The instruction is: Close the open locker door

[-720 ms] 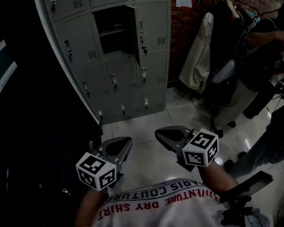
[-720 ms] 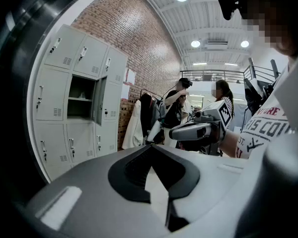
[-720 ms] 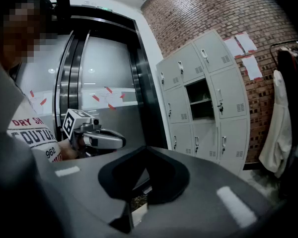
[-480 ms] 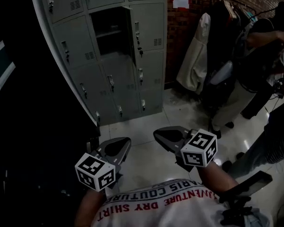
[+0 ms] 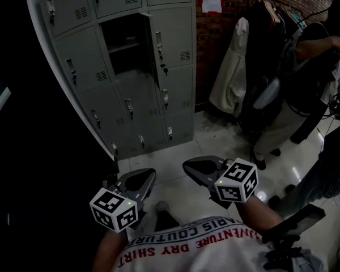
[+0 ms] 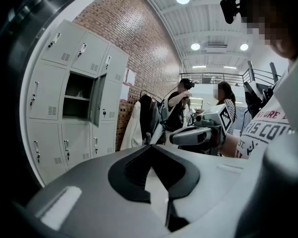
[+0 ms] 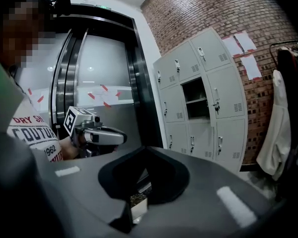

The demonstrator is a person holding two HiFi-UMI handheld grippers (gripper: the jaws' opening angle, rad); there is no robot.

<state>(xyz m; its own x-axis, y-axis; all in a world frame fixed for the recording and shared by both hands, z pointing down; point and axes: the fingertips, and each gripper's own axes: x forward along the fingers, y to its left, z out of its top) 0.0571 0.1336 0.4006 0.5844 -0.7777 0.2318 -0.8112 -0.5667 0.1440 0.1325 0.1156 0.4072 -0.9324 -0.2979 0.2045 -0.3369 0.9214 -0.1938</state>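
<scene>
Left gripper: its jaws are together with nothing between them. You hold it low, close in front of your body.
Right gripper: its jaws are also closed and empty. It sits just beside the left one, a little further forward.
Locker door: it is well ahead of both tools and above them, in the middle column of the grey locker bank. It stands swung out from the right side of its dark compartment.
Poor view: from the head view the door shows almost edge-on, so how wide it stands is hard to judge.
Step in hand: this looks like the approach, as neither tool is near the door yet.
Doing it well: keep the jaws closed and use one flat outer side as a pusher. The right gripper probably suits best, coming at the door's outer face from its right.
Contact: push near the free edge, away from the hinge side. Follow the arc until the door is flush, then press once for the latch.
Watch: the handles on the neighbouring lockers, which lie close to the door's path.
Off to the right: hanging coats and a bystander are well apart from your path.
</scene>
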